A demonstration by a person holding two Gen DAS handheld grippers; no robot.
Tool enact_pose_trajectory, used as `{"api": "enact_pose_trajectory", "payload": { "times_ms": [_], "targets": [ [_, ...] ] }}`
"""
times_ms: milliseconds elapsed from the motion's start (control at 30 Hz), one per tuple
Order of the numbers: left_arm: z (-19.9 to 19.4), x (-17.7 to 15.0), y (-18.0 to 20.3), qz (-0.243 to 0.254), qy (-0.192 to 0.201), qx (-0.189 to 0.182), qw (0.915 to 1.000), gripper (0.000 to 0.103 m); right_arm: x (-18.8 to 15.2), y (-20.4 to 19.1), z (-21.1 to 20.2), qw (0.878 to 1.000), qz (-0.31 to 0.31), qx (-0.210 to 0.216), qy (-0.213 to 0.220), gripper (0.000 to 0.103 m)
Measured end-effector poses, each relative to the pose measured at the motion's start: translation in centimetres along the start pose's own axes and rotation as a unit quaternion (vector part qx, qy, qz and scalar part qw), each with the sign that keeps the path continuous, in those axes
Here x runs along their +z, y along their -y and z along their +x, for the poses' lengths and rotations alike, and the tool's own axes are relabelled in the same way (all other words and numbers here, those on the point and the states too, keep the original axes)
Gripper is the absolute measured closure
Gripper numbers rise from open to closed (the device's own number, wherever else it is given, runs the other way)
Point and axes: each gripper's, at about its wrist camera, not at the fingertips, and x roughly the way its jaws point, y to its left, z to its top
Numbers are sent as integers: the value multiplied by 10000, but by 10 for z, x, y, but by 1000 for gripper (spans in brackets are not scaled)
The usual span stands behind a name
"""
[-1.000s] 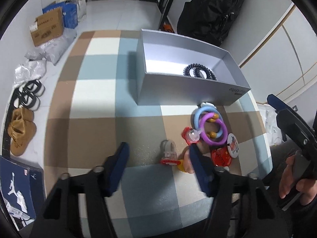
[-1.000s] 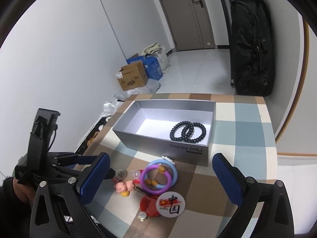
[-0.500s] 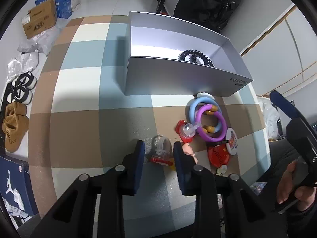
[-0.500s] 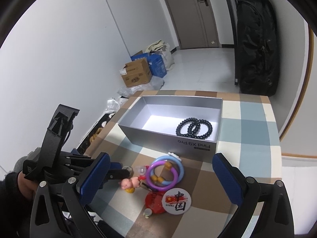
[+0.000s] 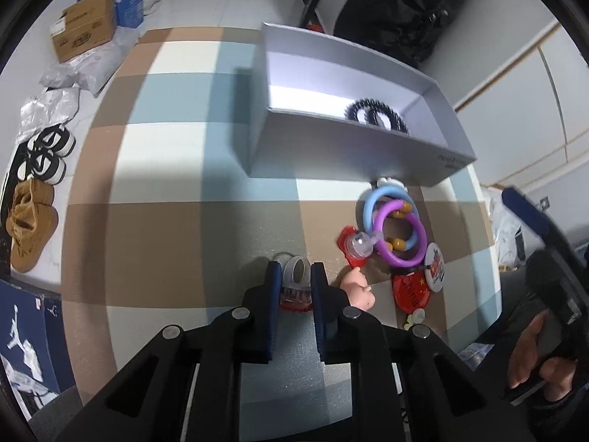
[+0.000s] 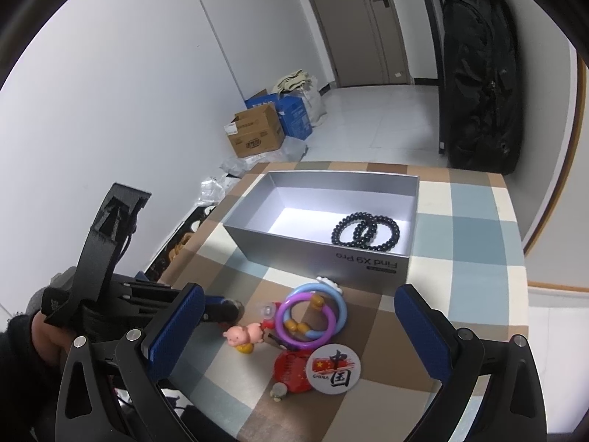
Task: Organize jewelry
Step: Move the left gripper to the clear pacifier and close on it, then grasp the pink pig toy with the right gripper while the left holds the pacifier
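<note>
Since earlier frame, left gripper (image 5: 296,287) jaws closed onto clear ring (image 5: 294,276) on table (image 5: 158,202), beside pig (image 5: 355,289). Slick ring could squirt out.
Right view: right gripper (image 6: 294,328) spread wide, empty; box (image 6: 316,254) holds bracelets (image 6: 364,234).

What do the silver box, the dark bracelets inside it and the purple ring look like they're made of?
Silver box: probably cardboard with a matte metallic coating; thin straight walls, printed lettering. Dark bracelets: round glossy beads, maybe stone, glass or plastic; I can't tell which. Purple ring: likely smooth plastic, with a uniform colour and a soft shine.
</note>
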Motion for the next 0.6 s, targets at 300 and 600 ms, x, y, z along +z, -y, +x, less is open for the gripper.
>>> {"api": "enact_pose_trajectory", "payload": {
  "times_ms": [300, 600],
  "targets": [
    [-32, 4, -6, -269, 611, -316, 9973, 92, -10, -13, 10, 9994, -182, 157, -264, 0],
    [-48, 5, -8, -409, 1189, -468, 9910, 92, -24, -33, 34, 9956, -461, 349, -743, 12]
  ]
}}
